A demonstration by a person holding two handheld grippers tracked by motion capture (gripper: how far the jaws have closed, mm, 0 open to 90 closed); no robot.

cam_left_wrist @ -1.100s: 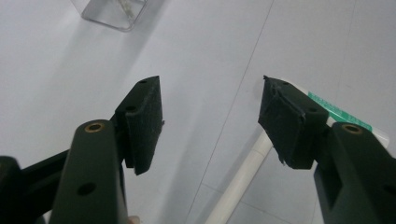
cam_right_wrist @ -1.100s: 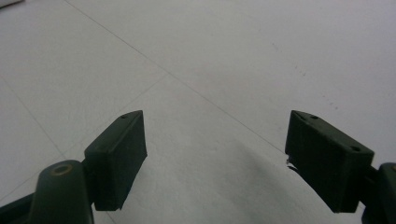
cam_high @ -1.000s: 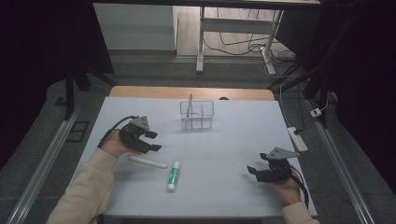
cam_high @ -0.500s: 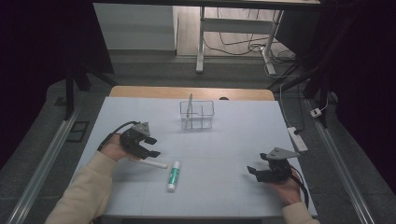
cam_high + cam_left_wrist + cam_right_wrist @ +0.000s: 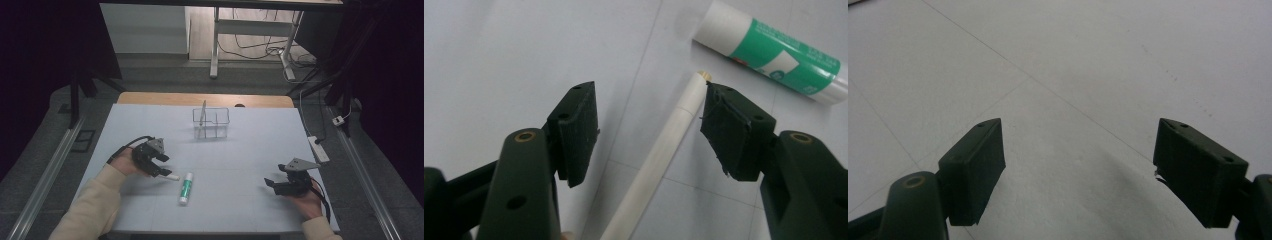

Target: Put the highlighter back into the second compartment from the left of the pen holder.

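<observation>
A thin white stick [image 5: 659,160] lies flat on the pale table, between the jaws of my left gripper [image 5: 649,107]. Those jaws stand open around it, and the stick runs nearer the right pad [image 5: 729,130]. In the high view the left gripper [image 5: 161,167] covers most of the stick, whose tip [image 5: 173,177] pokes out toward a green and white glue stick [image 5: 185,187] lying just right of it. My right gripper [image 5: 272,184] rests low at the front right, open, with bare table between its pads [image 5: 1078,150].
A clear plastic organizer [image 5: 211,123] stands at the back middle of the table, with a white stick [image 5: 202,113] upright in its left compartment. A power strip [image 5: 318,148] lies at the right edge. A desk frame and cables stand on the floor beyond.
The left gripper has moved toward the near side and down over the white stick, which now lies between its open jaws. The right gripper has not moved.
</observation>
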